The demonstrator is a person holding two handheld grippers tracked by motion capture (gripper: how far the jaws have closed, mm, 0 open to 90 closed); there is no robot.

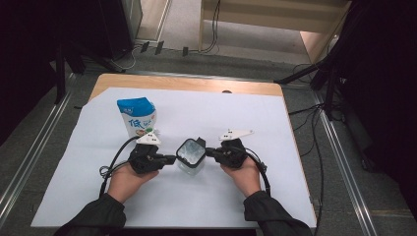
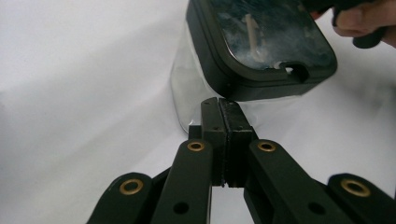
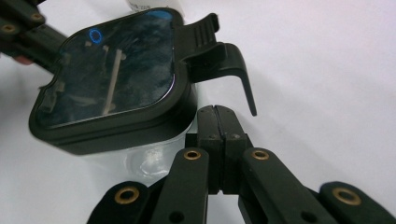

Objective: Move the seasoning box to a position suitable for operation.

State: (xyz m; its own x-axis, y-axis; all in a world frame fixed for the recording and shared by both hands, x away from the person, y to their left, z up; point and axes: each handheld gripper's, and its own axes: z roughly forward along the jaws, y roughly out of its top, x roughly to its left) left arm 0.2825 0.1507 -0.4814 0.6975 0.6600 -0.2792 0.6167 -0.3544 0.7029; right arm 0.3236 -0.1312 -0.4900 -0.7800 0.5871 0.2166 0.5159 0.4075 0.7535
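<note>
Here the left gripper (image 2: 223, 105) has its two black jaws pressed flat together with nothing between them, the tips just at the clear wall of the container (image 2: 196, 88). The right gripper (image 3: 218, 112) is pressed together the same way, empty, its tips just under the container's black lid (image 3: 112, 79).

From the high view, the container (image 1: 191, 156) stands upright on the white sheet (image 1: 98, 196) between the left gripper (image 1: 169, 159) and the right gripper (image 1: 210, 151), which close in on it from either side, each carried in a hand.

The right gripper view shows a ribbed latch and curved tab (image 3: 224, 60) jutting from the lid's edge, towards that gripper. The left gripper view instead shows a small notch (image 2: 294, 70) in the near rim. Whether the tips actually touch the container cannot be told.

Farther back on the sheet, behind the left hand, stands a blue and white carton (image 1: 137, 117).
</note>
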